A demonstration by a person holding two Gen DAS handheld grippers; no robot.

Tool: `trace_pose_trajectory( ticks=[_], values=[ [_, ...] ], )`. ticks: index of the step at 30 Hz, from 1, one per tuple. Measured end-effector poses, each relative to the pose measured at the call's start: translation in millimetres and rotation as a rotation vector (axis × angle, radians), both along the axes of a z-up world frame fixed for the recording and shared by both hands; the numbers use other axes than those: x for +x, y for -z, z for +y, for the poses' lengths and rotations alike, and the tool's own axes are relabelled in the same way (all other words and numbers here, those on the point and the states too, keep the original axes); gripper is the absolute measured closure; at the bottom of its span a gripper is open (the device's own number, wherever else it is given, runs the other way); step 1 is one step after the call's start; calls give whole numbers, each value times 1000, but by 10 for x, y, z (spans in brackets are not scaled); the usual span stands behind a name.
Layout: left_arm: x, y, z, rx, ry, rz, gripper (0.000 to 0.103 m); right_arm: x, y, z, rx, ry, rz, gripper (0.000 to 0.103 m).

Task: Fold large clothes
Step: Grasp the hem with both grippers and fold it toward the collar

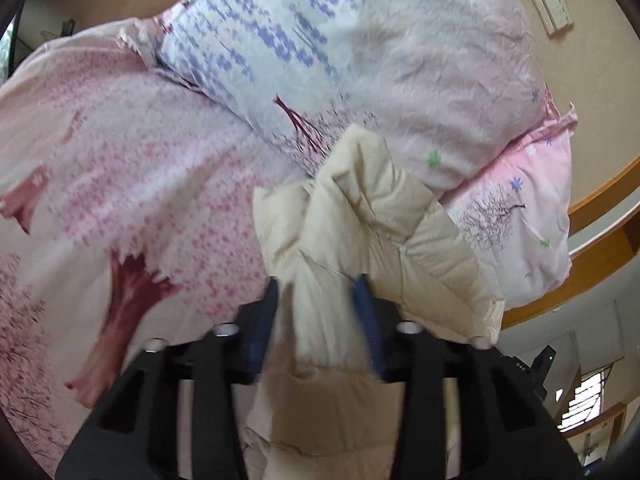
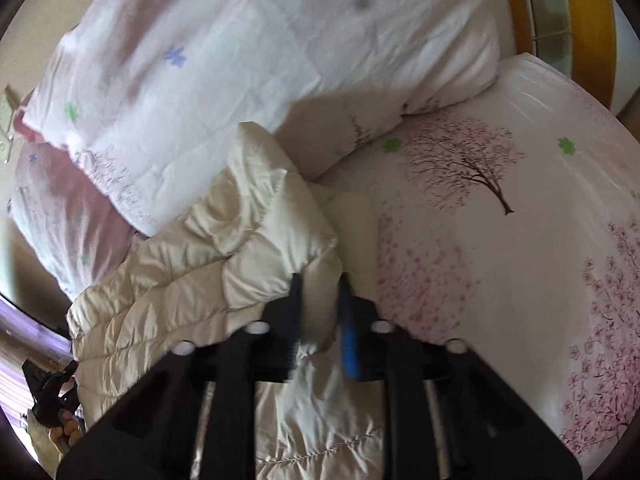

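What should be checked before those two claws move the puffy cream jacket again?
1. Left claw has a fold of the cream jacket between its blue fingers: ok.
2. Right claw pinches jacket fabric: ok.
3. Jacket lies flat: not ok, bunched.
4. Bedsheet beside the jacket free: ok.
5. Folded quilt away from the jacket: not ok, right behind it.
6. Sleeves located: cannot tell.

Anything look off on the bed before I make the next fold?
The cream puffer jacket is bunched and crumpled, not flat, lying against the folded quilt. The left gripper and the right gripper each pinch a fold of it. Nothing looks torn.
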State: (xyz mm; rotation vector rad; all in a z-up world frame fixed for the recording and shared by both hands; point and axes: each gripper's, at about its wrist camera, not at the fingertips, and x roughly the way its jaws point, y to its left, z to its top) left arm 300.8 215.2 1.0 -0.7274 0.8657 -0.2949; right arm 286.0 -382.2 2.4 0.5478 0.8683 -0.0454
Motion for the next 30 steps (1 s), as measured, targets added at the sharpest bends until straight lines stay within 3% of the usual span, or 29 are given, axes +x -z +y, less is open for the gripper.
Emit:
trace_pose_trajectory(
  ticks=[3, 5, 15, 20, 23, 26, 30],
  values=[
    [-24, -23, -63, 35, 4, -11, 89, -82, -119, 72, -37, 1, -50, 94],
    [-41, -33, -83, 62, 0, -12, 92, -145, -162, 97, -59, 12, -66, 94],
    [58, 42, -141, 200, -49, 16, 95, -64, 50, 223, -162, 22, 19, 94],
    [121, 67, -241, 236, -41, 10, 95, 21, 276, 244, -189, 72, 119, 93],
    [72, 8, -212, 225, -42, -16, 95, -18, 251, 302, -239, 71, 124, 90],
    [-50, -117, -95, 202, -65, -54, 94, -215, 81, 288, -234, 94, 54, 81],
    [-280, -332, -71, 248, -81, -149, 93, -486, -146, 320, -226, 72, -74, 80]
  ],
)
